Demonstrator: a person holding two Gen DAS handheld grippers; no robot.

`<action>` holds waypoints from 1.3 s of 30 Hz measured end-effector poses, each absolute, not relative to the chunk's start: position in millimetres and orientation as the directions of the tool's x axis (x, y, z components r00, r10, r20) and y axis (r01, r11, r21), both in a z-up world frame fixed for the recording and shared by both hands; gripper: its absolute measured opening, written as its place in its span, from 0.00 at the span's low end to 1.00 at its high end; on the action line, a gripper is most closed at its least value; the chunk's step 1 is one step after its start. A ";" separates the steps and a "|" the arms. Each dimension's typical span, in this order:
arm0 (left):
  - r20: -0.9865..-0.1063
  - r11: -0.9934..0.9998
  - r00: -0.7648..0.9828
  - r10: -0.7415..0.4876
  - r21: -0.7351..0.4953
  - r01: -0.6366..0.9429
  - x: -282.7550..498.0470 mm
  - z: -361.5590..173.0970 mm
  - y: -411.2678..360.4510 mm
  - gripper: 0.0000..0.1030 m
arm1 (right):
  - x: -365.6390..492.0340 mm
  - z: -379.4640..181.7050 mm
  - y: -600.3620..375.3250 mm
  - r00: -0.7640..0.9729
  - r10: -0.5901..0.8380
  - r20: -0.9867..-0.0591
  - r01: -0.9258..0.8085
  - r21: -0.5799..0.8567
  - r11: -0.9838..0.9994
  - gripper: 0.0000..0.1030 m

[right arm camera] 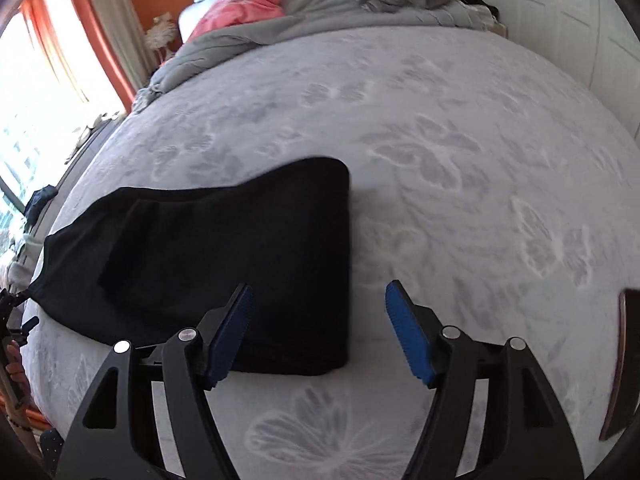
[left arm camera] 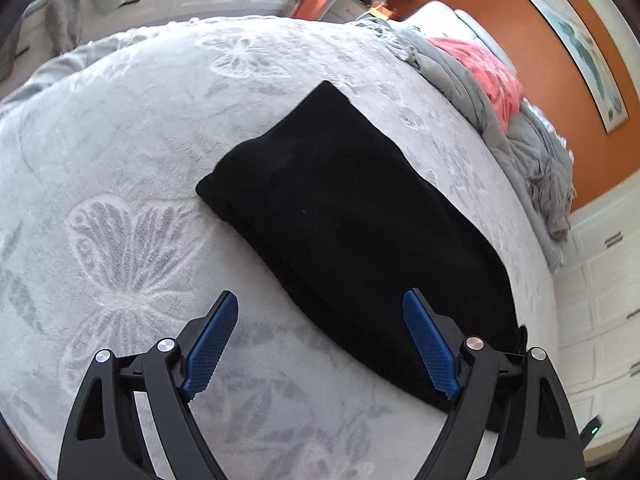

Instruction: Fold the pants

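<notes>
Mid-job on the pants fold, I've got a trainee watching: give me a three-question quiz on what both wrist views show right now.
1. True or false: the left gripper is clamped on the black pants.
2. The pants lie on: A) wooden floor B) grey butterfly-patterned blanket C) chair.
3. Fill in: the right gripper is ____, holding nothing.

Key: 1 false, it is open; 2 B; 3 open.

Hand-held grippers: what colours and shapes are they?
Both match: the left hand-held gripper and right hand-held gripper have curved black plastic arms with cut-out holes, round silver bolts at the joints, and ridged blue finger pads. No cables or sleeves show.
</notes>
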State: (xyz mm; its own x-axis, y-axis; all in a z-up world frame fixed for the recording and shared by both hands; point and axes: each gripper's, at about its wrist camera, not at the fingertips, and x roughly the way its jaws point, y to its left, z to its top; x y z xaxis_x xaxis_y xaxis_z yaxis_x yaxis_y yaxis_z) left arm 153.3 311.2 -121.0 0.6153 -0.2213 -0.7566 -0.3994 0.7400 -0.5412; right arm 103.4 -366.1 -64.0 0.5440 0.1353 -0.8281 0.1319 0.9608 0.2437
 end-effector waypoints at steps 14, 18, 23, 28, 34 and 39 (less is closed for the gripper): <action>-0.730 0.653 0.647 -0.221 -0.604 -0.458 199.1 -126.2 335.2 0.10 | 119.0 -88.1 -358.8 0.560 0.391 -0.730 0.132 0.544 0.828 0.18; -0.678 0.704 0.690 -0.253 -0.618 -0.349 170.3 -72.5 320.2 0.10 | 96.2 -38.6 -380.5 0.585 0.438 -0.683 0.063 0.576 0.815 0.16; -0.725 0.755 0.607 -0.327 -0.587 -0.294 128.9 -62.2 277.2 0.10 | 41.7 -23.6 -420.2 0.582 0.333 -0.742 0.116 0.481 0.869 0.19; -0.820 0.816 0.526 -0.225 -0.453 -0.358 108.4 -112.2 255.1 0.13 | 10.0 -64.5 -427.8 0.477 0.030 -0.878 0.226 0.155 0.962 0.36; -0.785 0.728 0.560 -0.266 -0.544 -0.417 92.9 -126.6 275.7 0.24 | 6.7 -23.9 -300.3 0.583 0.214 -0.784 -0.141 0.162 0.977 0.63; -0.777 0.717 0.568 -0.271 -0.556 -0.419 98.6 -130.5 273.4 0.39 | 33.4 -65.1 -208.9 0.509 0.221 -0.832 -0.306 0.065 0.950 0.63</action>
